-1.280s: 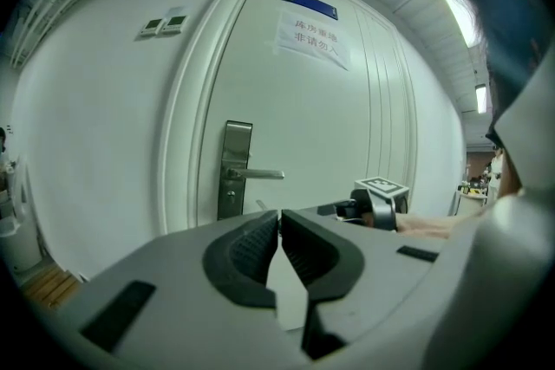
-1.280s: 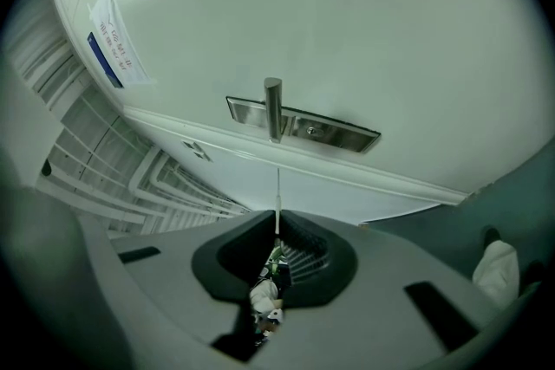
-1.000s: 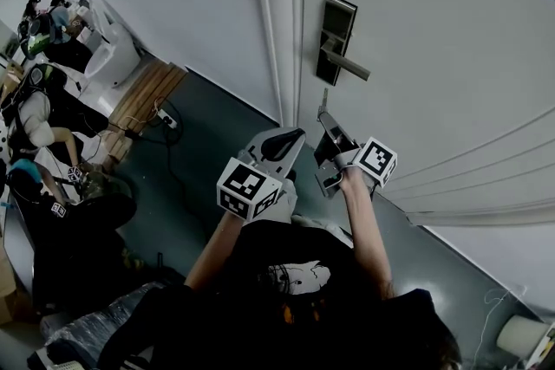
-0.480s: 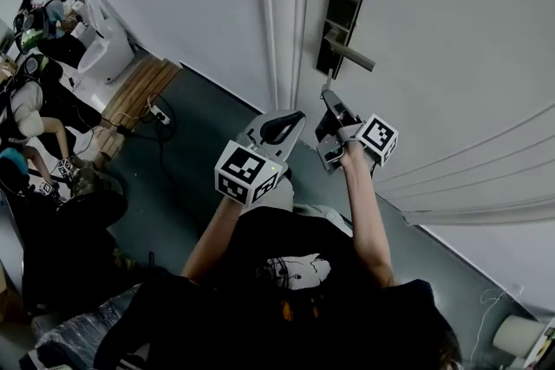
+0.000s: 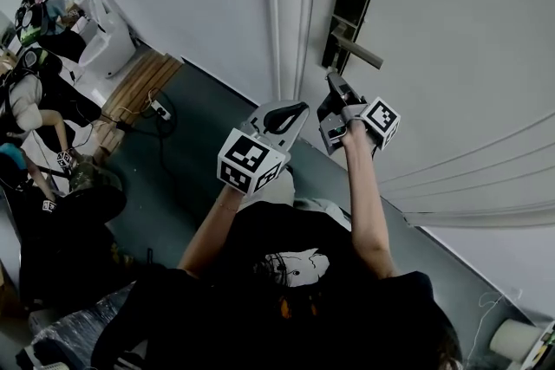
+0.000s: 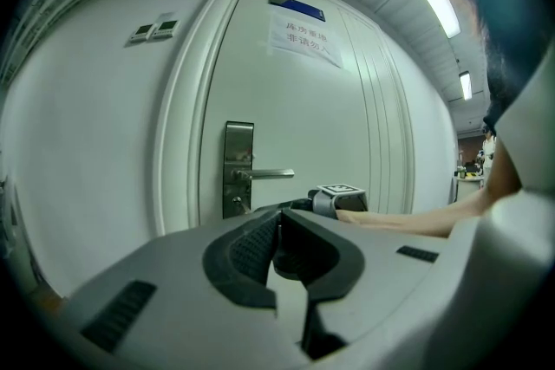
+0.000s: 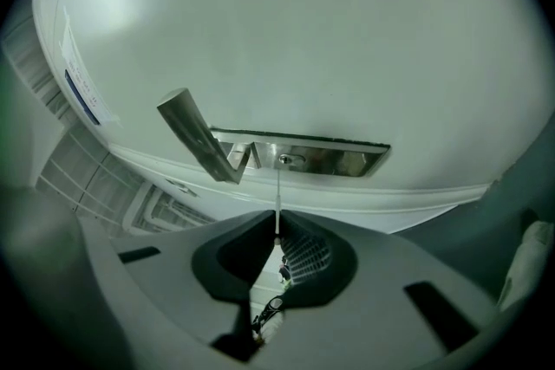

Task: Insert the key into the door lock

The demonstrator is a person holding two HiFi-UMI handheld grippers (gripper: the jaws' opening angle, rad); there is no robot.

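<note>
Nearest me, the left gripper [image 5: 295,108] is hanging idle below and left of the lock [image 5: 347,23], its jaws pressed together with nothing between them. Just beyond it, the right gripper [image 7: 277,234] is clamping the key [image 7: 278,195] by its head, with the thin blade sticking straight out past the jaw tips. The blade is pointing at the keyhole [image 7: 284,159], which is sitting in the lock's metal plate just beside the root of the lever [image 7: 195,139]. The tip is looking very close to the hole. Whether it is touching yet, I cannot tell.

To my eye the risk is lying in those last moments of travel. If the blade is arriving a little off line or turned the wrong way for the slot, it could skate across the plate or jam at the mouth. Pushing on then could make the key twist in the jaws or slip out. The lever is also crowding the hole, so a drift toward it could knock the gripper.

As for containers, I am seeing only one pale, tub-like thing on the floor [image 5: 217,186], far below and right of the lock. Its contents are not showing. People are sitting well off to the lock's left.
</note>
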